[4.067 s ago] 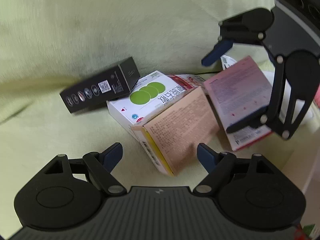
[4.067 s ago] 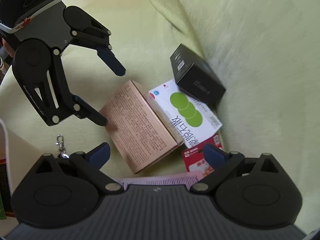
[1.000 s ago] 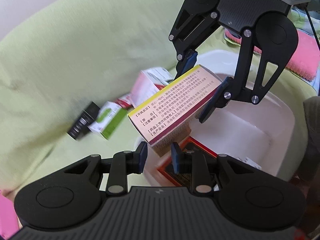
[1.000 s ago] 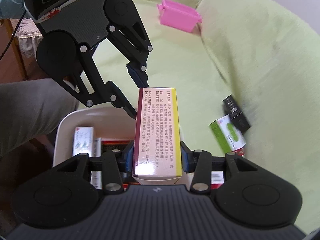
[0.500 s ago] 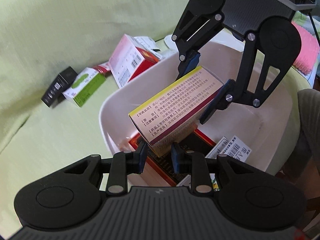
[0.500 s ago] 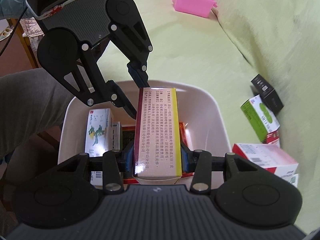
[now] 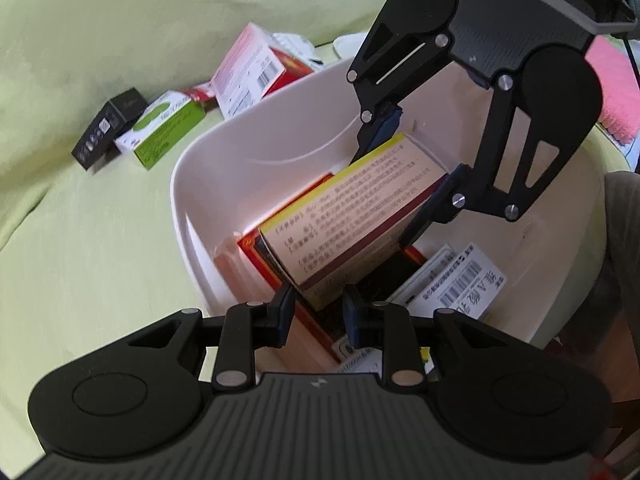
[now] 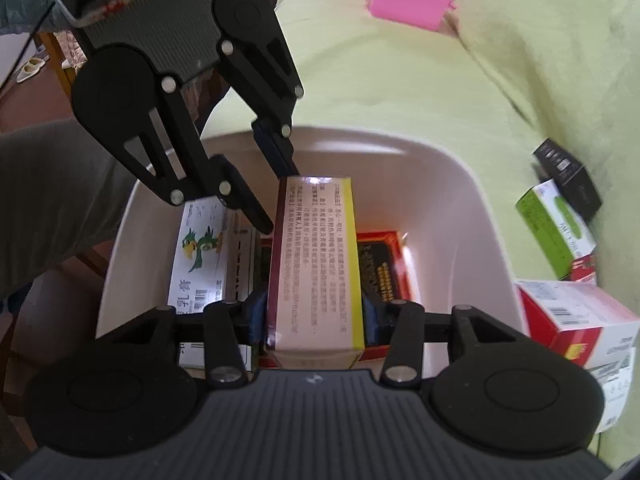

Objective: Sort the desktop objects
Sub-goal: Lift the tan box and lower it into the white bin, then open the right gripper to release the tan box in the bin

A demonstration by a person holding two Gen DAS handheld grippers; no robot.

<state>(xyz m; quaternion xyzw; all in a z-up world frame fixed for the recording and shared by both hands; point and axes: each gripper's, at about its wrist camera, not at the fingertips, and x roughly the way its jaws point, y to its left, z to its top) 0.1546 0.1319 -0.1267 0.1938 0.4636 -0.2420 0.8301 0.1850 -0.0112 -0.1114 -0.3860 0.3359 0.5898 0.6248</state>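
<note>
Medicine box (image 8: 316, 264) sits low inside the white tub (image 8: 460, 184), hiding most of a red-and-black carton (image 8: 380, 264) beneath. Right tool (image 8: 316, 316) clamps one end, the left tool (image 7: 318, 308) pinches the other, both angled down.

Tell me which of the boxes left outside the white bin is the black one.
The small black box, farthest from the white bin, beside the green-and-white box; the pink-and-red box lies nearer the bin.
</note>
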